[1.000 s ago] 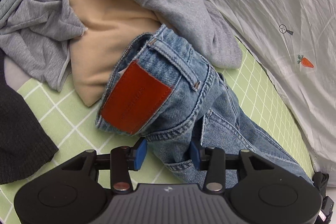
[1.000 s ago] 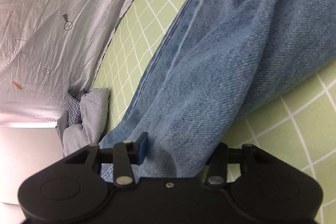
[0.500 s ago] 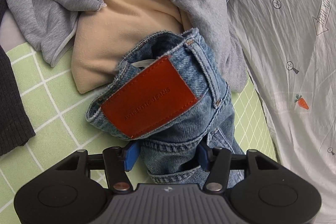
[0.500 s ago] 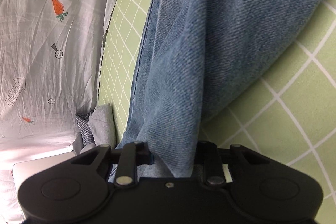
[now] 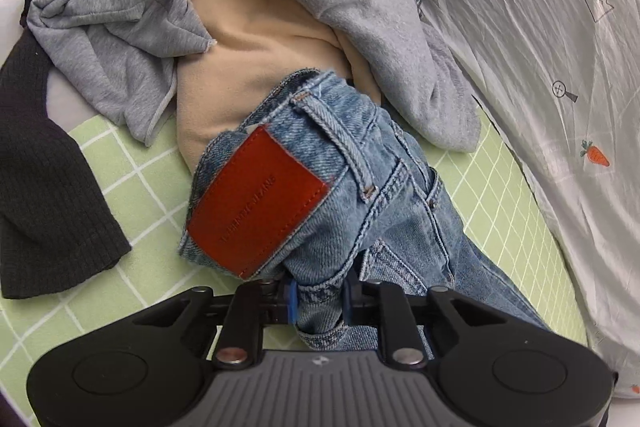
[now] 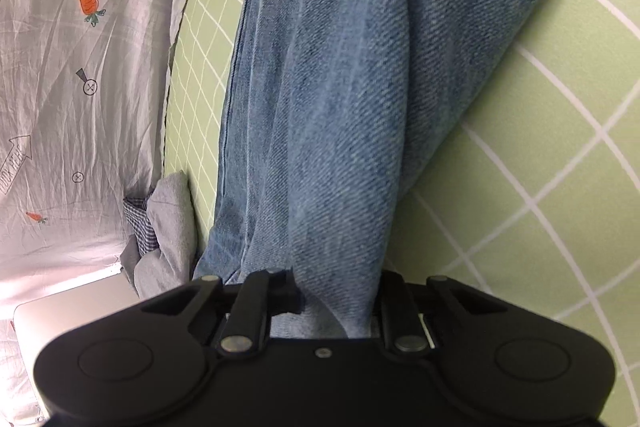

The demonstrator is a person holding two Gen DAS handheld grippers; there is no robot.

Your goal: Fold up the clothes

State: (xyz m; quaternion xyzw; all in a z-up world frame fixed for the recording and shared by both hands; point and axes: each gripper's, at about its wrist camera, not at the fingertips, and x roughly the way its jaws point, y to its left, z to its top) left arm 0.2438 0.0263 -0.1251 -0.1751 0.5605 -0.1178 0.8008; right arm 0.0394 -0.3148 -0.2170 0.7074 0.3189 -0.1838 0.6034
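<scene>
Blue jeans (image 5: 360, 195) with a red leather waistband patch (image 5: 256, 203) lie on a green checked mat (image 5: 132, 179). My left gripper (image 5: 319, 301) is shut on a bunched fold of denim just below the waistband. In the right wrist view a long jeans leg (image 6: 360, 87) stretches away across the green mat (image 6: 540, 187). My right gripper (image 6: 338, 301) is shut on that leg, and the cloth hides both fingertips.
A heap of grey (image 5: 120, 19), beige (image 5: 256, 39) and checked clothes lies behind the waistband, with a black knit garment (image 5: 44, 195) at the left. A white carrot-print sheet (image 5: 560, 47) borders the mat. A grey garment (image 6: 168, 227) and a pale box corner (image 6: 72, 311) sit left of the leg.
Both grippers have closed from open onto the denim. The left one pulled back from the waistband, so the clothes heap looks farther away. The jeans leg now hangs straighter in the right view.
</scene>
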